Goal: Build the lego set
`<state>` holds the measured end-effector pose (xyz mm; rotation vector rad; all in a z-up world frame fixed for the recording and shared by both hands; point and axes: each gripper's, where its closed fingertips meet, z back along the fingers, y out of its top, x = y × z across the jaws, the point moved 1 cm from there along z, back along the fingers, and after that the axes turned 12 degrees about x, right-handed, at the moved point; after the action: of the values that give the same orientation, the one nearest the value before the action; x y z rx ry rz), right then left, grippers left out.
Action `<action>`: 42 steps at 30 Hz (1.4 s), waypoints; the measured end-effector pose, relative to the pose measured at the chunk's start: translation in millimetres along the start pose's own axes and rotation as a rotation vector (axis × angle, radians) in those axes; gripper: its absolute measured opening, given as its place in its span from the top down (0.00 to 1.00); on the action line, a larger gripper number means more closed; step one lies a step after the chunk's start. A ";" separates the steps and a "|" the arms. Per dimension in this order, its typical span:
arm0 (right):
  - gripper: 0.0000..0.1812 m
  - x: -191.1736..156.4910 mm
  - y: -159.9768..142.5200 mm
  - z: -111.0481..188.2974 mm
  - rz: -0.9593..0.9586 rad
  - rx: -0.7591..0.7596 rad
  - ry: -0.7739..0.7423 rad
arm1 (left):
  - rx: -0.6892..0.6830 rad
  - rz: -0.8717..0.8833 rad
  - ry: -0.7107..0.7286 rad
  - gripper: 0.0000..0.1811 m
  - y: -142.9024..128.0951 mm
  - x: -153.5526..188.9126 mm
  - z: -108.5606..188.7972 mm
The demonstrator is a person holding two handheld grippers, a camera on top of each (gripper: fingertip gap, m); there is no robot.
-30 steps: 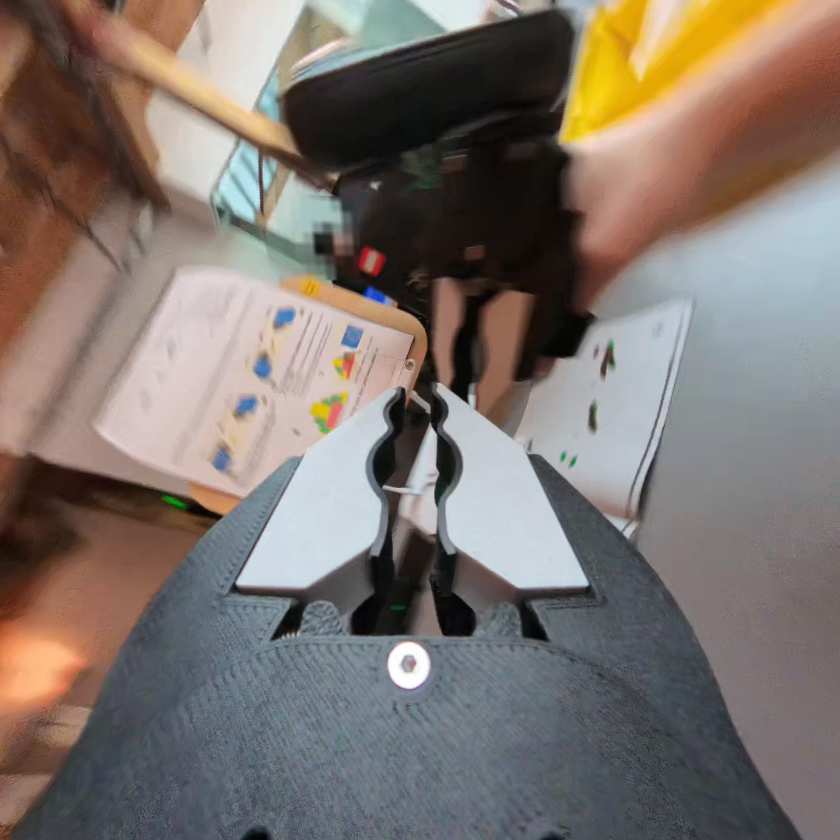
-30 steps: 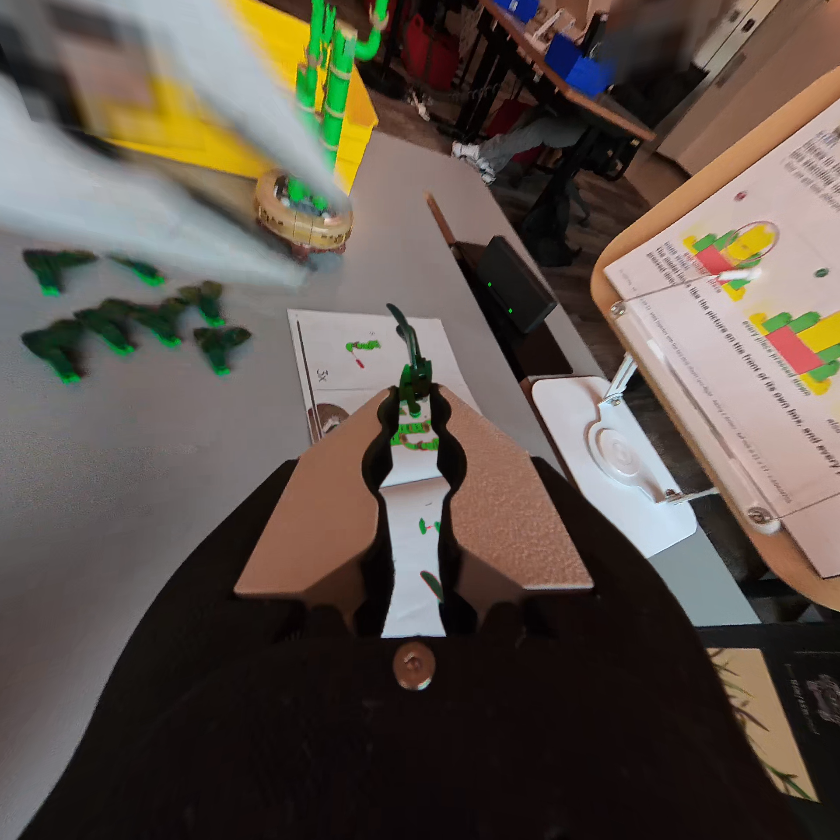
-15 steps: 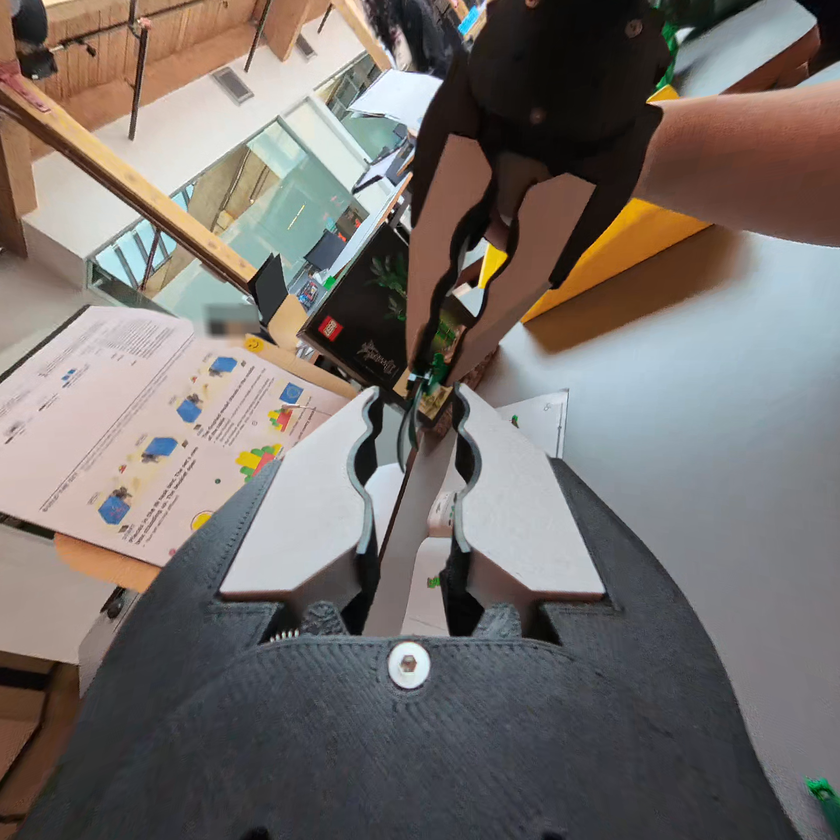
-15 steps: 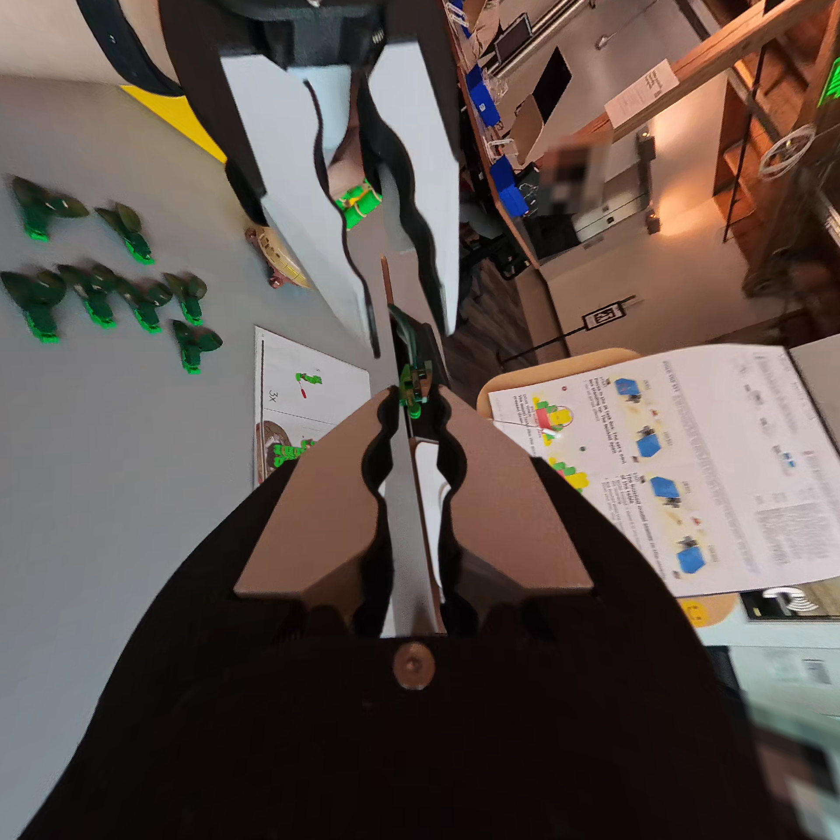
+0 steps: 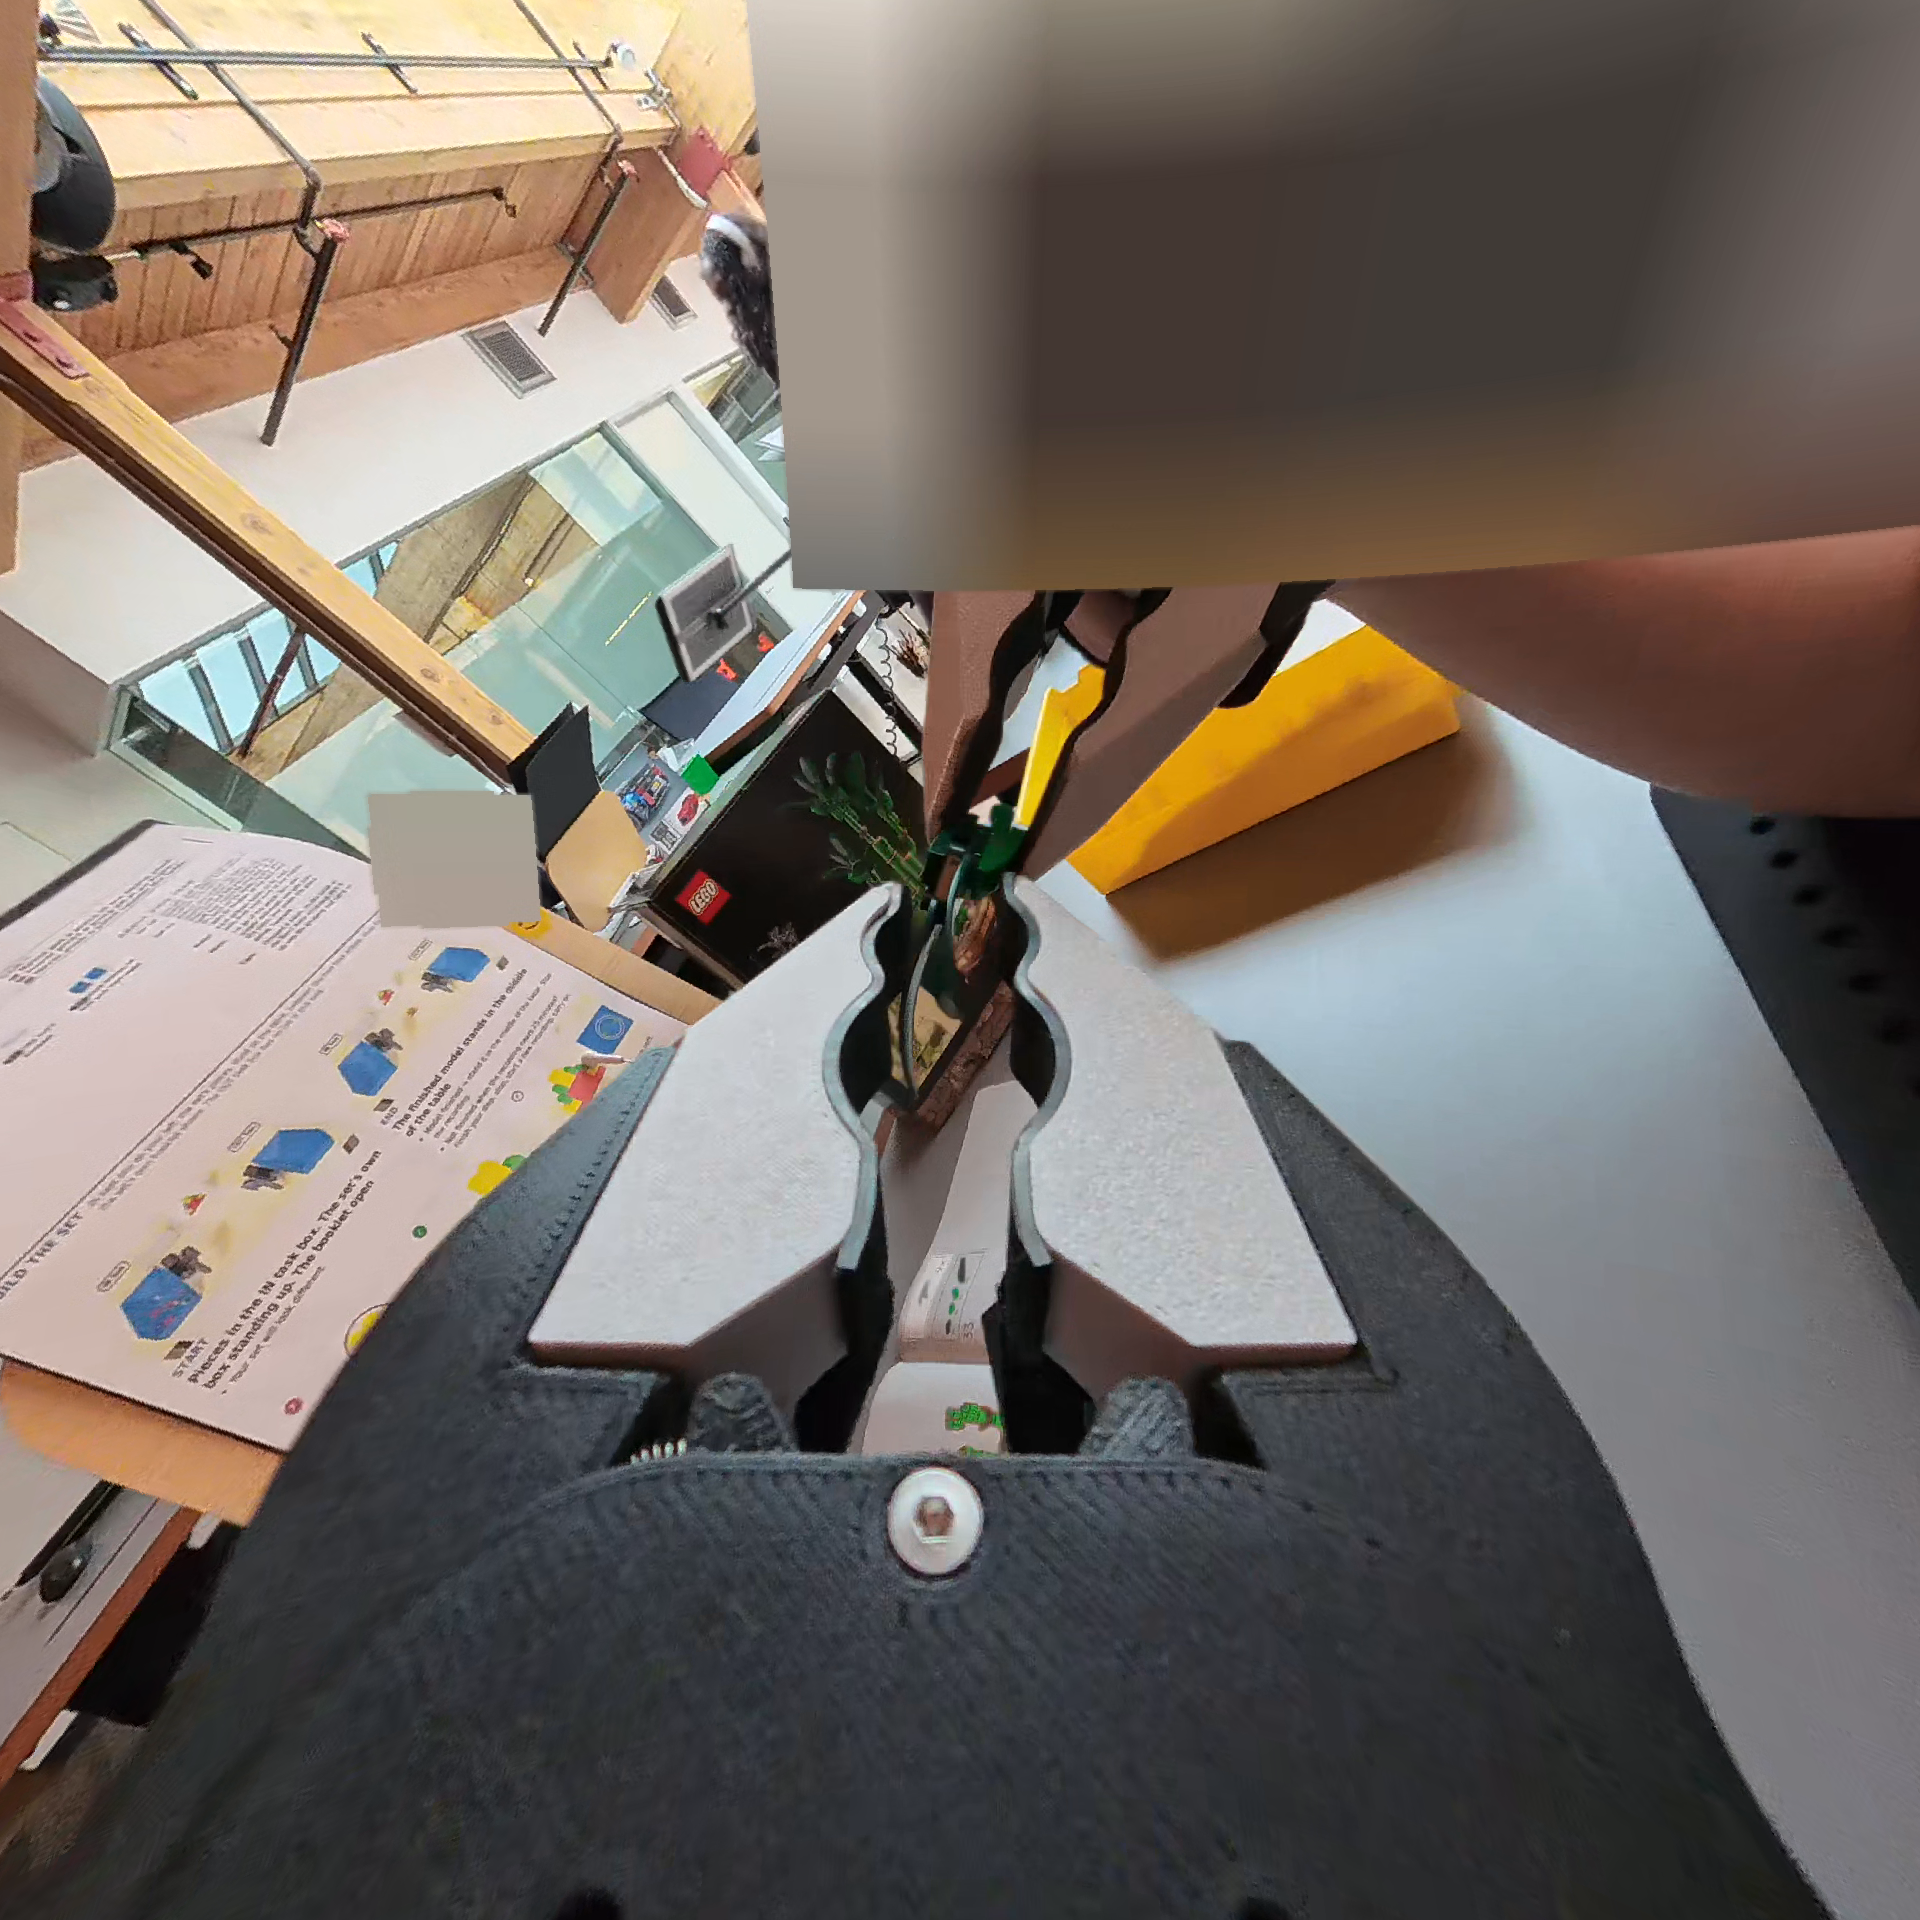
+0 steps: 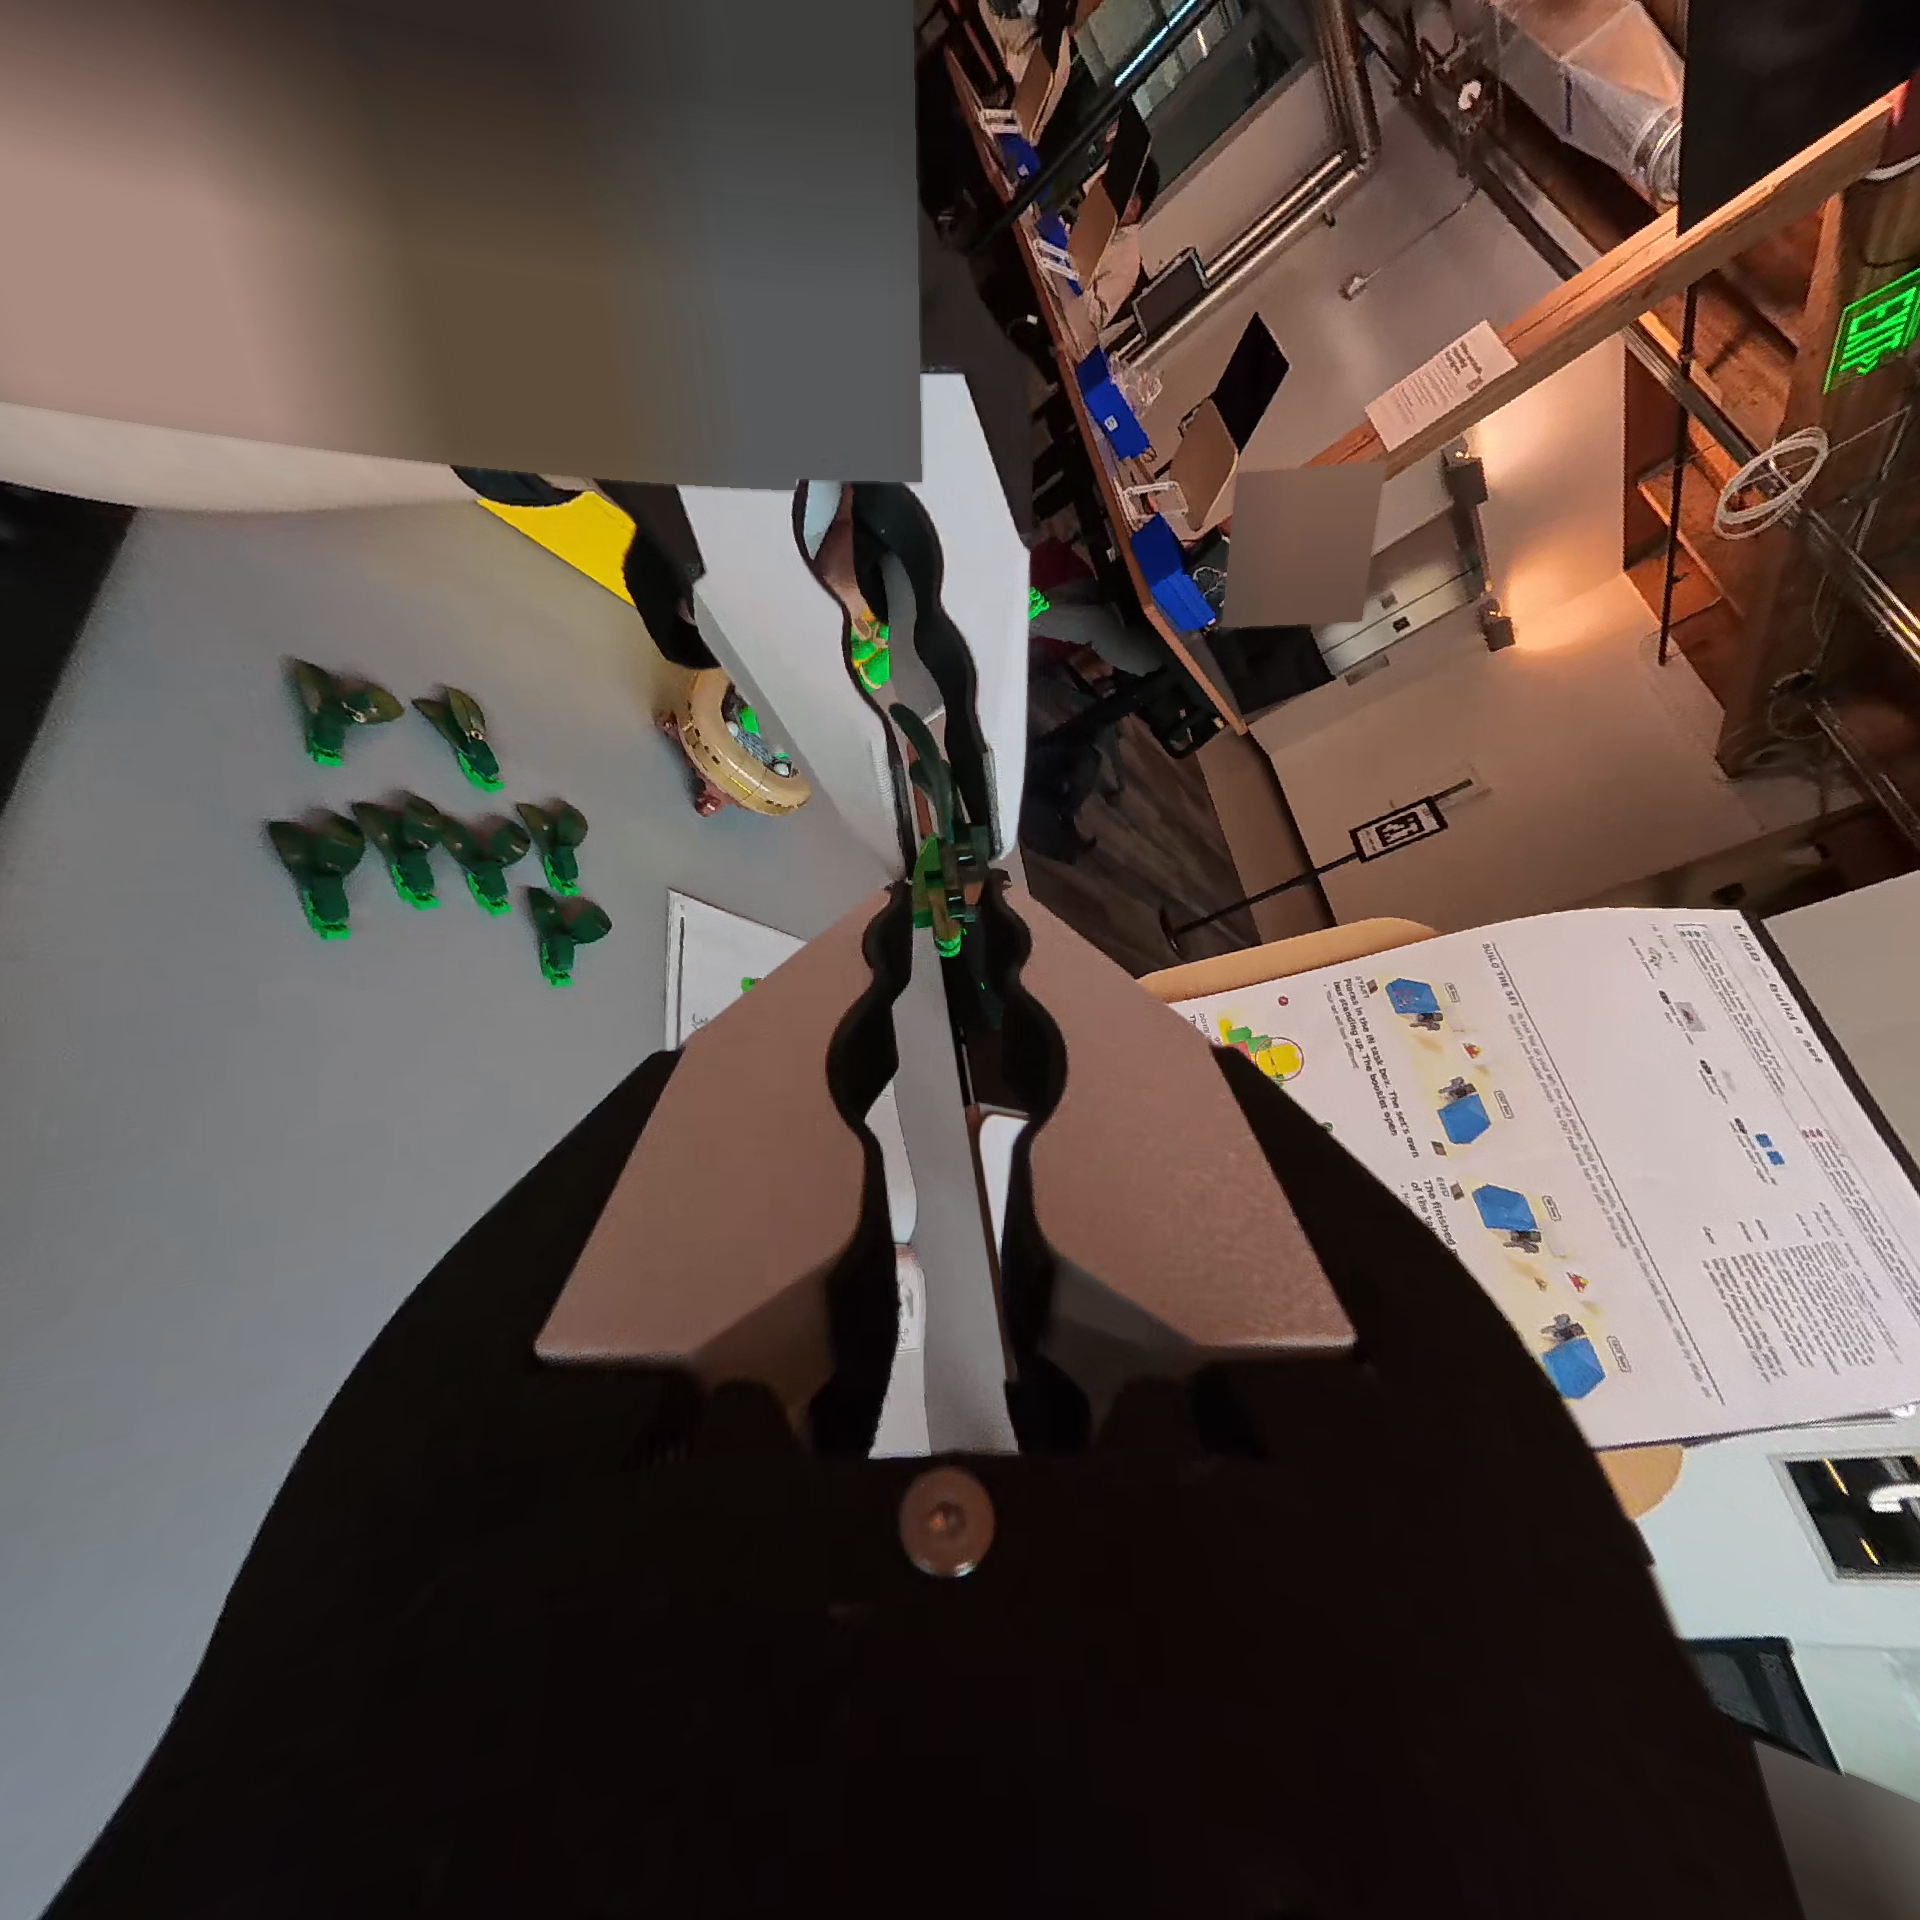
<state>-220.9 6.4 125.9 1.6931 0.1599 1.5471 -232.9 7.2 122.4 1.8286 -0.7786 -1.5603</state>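
My right gripper (image 6: 948, 899), with brown fingers, is shut on a small green leaf piece (image 6: 935, 883) and holds it in the air. The piece's dark green blade (image 6: 925, 764) sticks out forward. My left gripper (image 5: 951, 899), with grey fingers, meets it tip to tip. Its jaws stand a little apart around the blade (image 5: 914, 997). In the left wrist view the right gripper (image 5: 982, 842) comes down from above with the green piece (image 5: 992, 842). The left gripper also shows in the right wrist view (image 6: 940, 852).
Several loose green leaf pieces (image 6: 416, 821) lie on the grey table (image 6: 208, 1143) beside a tan round pot base (image 6: 743, 769). A yellow tray (image 5: 1278, 769), a black set box (image 5: 769, 873), an open booklet (image 6: 727, 966) and a printed sheet on a board (image 5: 260, 1122) are around. My two grippers' fingertips are within a few centimetres of each other.
Both grippers have swung up and come together tip to tip. The left jaws opened wider, then narrowed around the leaf blade. The right gripper has kept its green piece.
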 end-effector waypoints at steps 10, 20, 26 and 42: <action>0.94 3.1 -16.1 -1.3 -0.111 0.013 0.027 | -0.041 0.037 0.025 0.93 -12.1 -3.9 -5.5; 0.94 10.5 -14.3 -3.1 -0.146 0.077 -0.005 | -0.022 0.138 0.056 0.93 -11.9 -11.3 -6.7; 0.94 11.8 -14.8 -5.6 -0.166 0.107 -0.007 | -0.002 0.159 0.059 0.92 -10.6 -13.8 -5.5; 0.94 25.5 -37.5 -7.1 0.152 -0.088 -0.164 | 0.034 0.254 0.065 0.86 -5.4 -26.3 6.0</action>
<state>-205.4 49.4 121.4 1.7862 -0.1228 1.4922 -242.0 30.3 134.2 1.7188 -0.9702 -1.3264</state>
